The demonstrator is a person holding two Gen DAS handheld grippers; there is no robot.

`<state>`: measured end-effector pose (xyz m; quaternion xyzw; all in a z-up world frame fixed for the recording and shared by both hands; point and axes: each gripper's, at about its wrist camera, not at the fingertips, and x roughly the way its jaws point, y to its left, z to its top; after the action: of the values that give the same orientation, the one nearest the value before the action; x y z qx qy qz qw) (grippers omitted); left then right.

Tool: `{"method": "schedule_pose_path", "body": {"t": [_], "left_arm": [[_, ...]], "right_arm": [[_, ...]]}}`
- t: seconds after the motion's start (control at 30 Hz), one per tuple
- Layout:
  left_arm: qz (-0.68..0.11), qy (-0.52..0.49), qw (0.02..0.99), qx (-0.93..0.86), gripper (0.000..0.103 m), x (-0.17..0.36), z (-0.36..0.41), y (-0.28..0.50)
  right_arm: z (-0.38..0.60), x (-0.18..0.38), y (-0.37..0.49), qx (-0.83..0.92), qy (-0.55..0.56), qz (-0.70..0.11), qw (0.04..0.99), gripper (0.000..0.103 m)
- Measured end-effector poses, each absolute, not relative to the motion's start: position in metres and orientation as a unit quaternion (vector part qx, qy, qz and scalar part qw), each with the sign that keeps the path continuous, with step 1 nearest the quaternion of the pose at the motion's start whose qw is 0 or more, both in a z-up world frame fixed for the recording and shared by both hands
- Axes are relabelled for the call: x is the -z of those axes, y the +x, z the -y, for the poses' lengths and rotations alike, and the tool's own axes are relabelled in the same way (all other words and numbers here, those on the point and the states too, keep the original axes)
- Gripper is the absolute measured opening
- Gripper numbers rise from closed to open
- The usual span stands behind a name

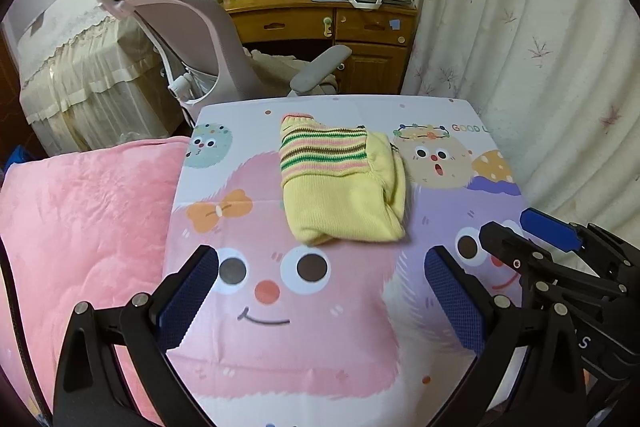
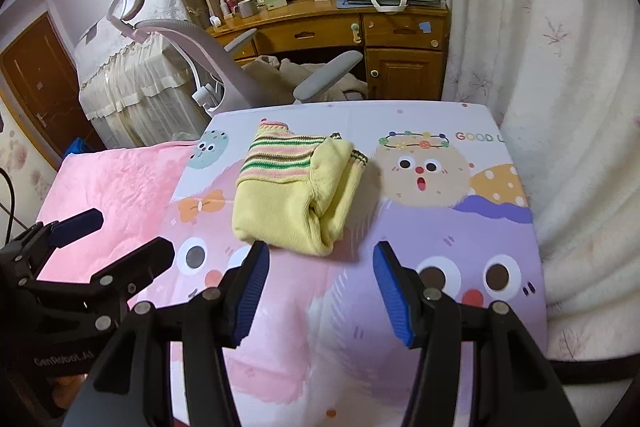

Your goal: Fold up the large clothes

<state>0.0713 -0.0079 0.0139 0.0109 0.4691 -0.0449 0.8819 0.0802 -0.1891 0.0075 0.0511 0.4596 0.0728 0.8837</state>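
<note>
A yellow knitted sweater (image 1: 344, 187) with green, pink and brown stripes lies folded into a compact bundle on the cartoon-printed table cover (image 1: 280, 327). In the right wrist view the sweater (image 2: 296, 199) sits just beyond the fingertips. My left gripper (image 1: 322, 271) hovers above the cover, short of the sweater, open with nothing between its blue pads. My right gripper (image 2: 320, 267) is also open and empty, above the cover near the bundle's near edge. Each gripper shows in the other's view: the right gripper (image 1: 532, 239) at the right edge, the left gripper (image 2: 116, 239) at the left edge.
A pink quilt (image 1: 80, 227) lies left of the table. Beyond the far edge stand a pink office chair (image 1: 192, 35) and a wooden desk (image 1: 320, 23) with shelves. A white patterned curtain (image 1: 520, 47) hangs along the right side.
</note>
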Motion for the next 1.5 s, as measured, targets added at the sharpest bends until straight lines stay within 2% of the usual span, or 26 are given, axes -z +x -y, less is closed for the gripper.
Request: {"method": "schedule_pose_path", "body": {"t": [0.37, 0.67, 1.5], "left_arm": [[-0.461, 0.003, 0.887, 0.017, 0.102, -0.025, 0.016, 0.025], [-0.448, 0.012, 0.894, 0.012, 0.102, -0.033, 0.024, 0.004], [-0.452, 0.019, 0.892, 0.004, 0.102, -0.034, 0.033, -0.007]], "right_arm": [[0.197, -0.013, 0.034, -0.031, 0.068, -0.466, 0.882, 0.055], [0.197, -0.027, 0.013, 0.003, 0.039, -0.45, 0.892, 0.055], [0.207, -0.031, -0.004, 0.001, 0.036, -0.449, 0.893, 0.055]]}}
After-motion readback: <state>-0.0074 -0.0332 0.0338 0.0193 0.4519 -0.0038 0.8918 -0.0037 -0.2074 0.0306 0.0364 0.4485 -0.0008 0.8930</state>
